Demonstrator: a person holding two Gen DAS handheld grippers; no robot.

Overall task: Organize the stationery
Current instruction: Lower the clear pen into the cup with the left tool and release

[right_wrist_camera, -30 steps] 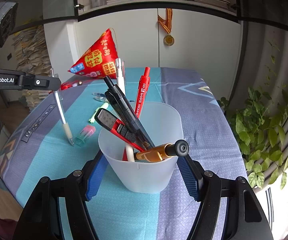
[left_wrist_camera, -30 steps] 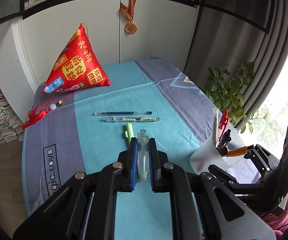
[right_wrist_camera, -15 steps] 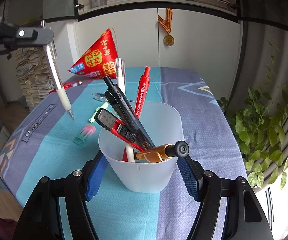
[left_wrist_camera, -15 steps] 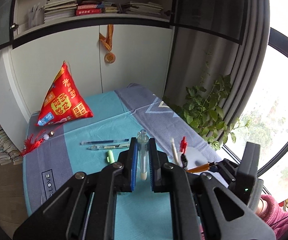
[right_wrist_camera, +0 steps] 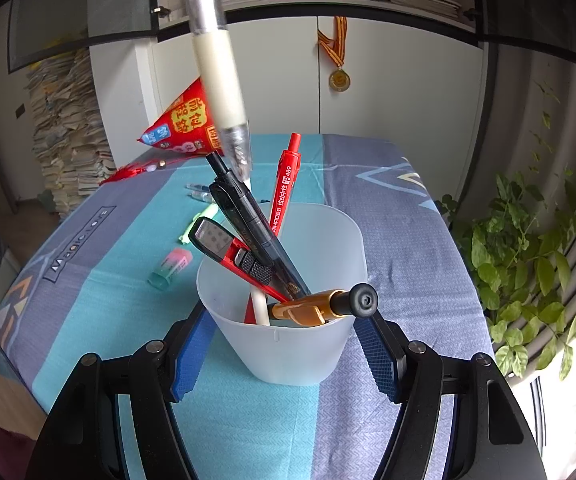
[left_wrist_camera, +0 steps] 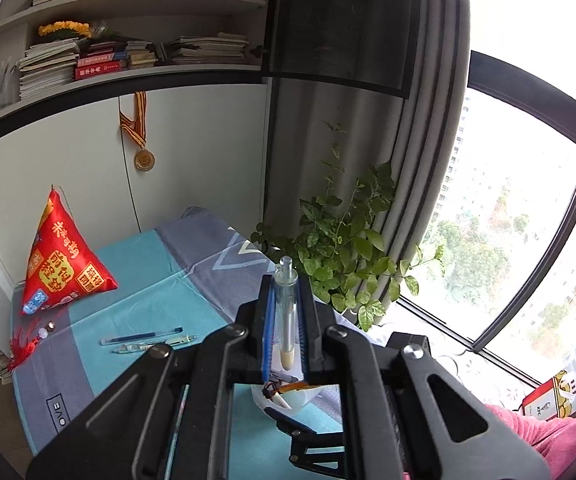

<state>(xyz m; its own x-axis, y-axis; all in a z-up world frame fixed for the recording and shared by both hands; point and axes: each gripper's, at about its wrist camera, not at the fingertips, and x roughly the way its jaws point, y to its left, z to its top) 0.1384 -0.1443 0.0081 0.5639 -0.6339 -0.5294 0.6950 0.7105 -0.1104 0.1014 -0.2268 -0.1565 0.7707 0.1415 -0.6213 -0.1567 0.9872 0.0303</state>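
A clear pen (left_wrist_camera: 286,312) with a cream rubber grip is clamped between the blue pads of the left gripper (left_wrist_camera: 286,364), in the centre of the left wrist view. Its push button points up and away, and its cream end hangs below the pads. In the right wrist view the same pen (right_wrist_camera: 218,68) comes down from the top edge, left of centre, and its tip is in the air above the translucent white cup (right_wrist_camera: 288,344).

The cup stands in the lower middle of that view, and the right gripper (right_wrist_camera: 284,350) holds it, with one blue pad pressed against each side of its wall. Inside the cup lean a red pen (right_wrist_camera: 286,184), a dark pen (right_wrist_camera: 248,216), a red and black utility knife (right_wrist_camera: 228,246) and a tool with a gold body and a black cap (right_wrist_camera: 327,306).

On the blue and grey tablecloth (right_wrist_camera: 387,208), to the left of the cup, lie a pink and green eraser (right_wrist_camera: 170,268) and a light green highlighter (right_wrist_camera: 202,220). Further back two more pens (left_wrist_camera: 148,340) lie side by side. A red pyramid cushion (left_wrist_camera: 62,264) stands at the far left of the table. A medal (right_wrist_camera: 339,78) hangs on the white cupboard behind, and a green plant (left_wrist_camera: 343,256) grows at the right near the window.
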